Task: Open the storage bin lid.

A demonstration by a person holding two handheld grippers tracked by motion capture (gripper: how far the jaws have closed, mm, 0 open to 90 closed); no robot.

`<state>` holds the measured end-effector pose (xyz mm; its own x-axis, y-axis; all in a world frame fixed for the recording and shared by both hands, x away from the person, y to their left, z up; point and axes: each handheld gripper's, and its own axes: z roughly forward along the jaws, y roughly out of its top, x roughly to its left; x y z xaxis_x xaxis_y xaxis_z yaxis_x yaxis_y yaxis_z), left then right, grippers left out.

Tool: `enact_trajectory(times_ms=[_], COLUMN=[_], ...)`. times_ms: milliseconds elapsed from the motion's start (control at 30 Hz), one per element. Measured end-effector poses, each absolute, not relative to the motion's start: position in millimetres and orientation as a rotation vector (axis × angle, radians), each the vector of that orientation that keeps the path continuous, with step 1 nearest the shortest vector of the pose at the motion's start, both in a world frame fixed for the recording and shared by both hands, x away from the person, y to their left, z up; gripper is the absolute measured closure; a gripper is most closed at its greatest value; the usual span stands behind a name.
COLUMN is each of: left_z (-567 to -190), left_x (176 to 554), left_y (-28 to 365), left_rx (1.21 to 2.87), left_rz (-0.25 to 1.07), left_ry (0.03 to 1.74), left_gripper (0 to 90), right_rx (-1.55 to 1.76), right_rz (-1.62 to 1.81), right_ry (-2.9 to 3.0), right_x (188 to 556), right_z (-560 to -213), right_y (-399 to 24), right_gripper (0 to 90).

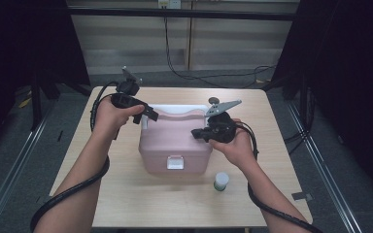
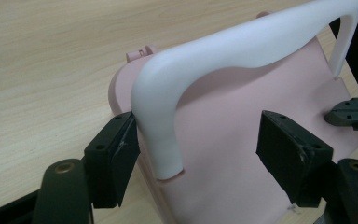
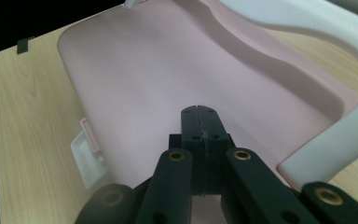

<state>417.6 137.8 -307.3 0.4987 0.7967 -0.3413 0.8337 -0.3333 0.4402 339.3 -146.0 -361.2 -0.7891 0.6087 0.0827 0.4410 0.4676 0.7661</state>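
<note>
While the pink box (image 1: 175, 143) sits in the middle of the desk (image 1: 126, 194), the left tongs (image 2: 196, 154) stand open around one leg of its white handle (image 2: 242, 51), one pad touching it. The right tongs (image 3: 200, 123) are squeezed shut, empty, over the lid. A small white-capped bottle (image 1: 220, 181) stands nearby. Dark curtains hang around.

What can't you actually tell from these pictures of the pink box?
- What the pink box holds: its lid is shut in all views.
- The label on the small white-capped bottle: too small in the high view.
- Whether the right hand-held gripper presses on the lid: its shut tips hide the contact.
- The far end of the white handle: cut off by the left gripper view's edge.
</note>
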Motion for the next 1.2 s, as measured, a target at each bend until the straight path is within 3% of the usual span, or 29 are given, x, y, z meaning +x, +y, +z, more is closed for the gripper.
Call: enact_trajectory(times_ms=[200,700,1200], left_z=[-296.4,-294.5,-298.7], left_x=[409.9,400.8,397.2], left_y=[138.1,134.9,139.0], left_rx=[2.211,2.262,2.283], left_rz=[-0.060,-0.071,0.030], left_ry=[1.311,1.267,1.219], left_gripper=[34.4,35.5,27.0], right_rx=[0.916,0.920,0.932], right_rz=[1.220,1.221,1.232], right_ry=[2.509,2.504,2.497], right_x=[339.4,339.0,338.7], right_z=[-361.3,-361.4,-362.0], right_y=[-145.7,-145.7,-146.1], right_gripper=[90.0,90.0,90.0])
